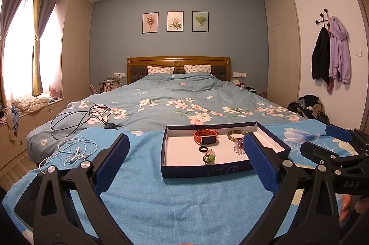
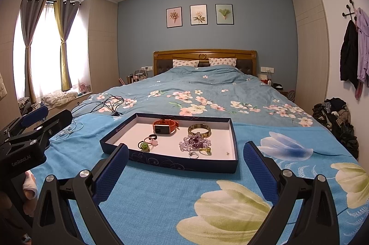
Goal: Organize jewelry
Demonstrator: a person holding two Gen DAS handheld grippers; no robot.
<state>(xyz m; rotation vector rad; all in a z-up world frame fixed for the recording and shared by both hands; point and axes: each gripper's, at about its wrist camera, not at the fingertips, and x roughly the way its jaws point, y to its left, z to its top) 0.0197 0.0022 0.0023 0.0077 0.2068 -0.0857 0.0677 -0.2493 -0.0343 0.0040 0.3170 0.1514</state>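
A shallow dark blue box lid (image 1: 203, 172) (image 2: 175, 164) with a white inside lies on a blue floral towel on the bed. In it lie an orange smartwatch (image 1: 206, 137) (image 2: 165, 126), a brown bangle (image 1: 235, 135) (image 2: 199, 129), a purple bead bracelet (image 2: 194, 142), a black ring (image 1: 202, 149), a green hair tie (image 1: 209, 158) (image 2: 144, 146), a gold chain (image 2: 206, 150) and a silver ring (image 2: 193, 155). My left gripper (image 1: 186, 152) is open and empty in front of the box. My right gripper (image 2: 185, 162) is open and empty just short of the box.
White earphones (image 1: 73, 150) and a black cable (image 1: 78, 118) lie on the bed to the left. A dark phone (image 1: 27, 199) lies at the towel's left edge. Clothes are piled on the floor at right (image 2: 334, 116). The headboard (image 2: 205, 54) and pillows are far back.
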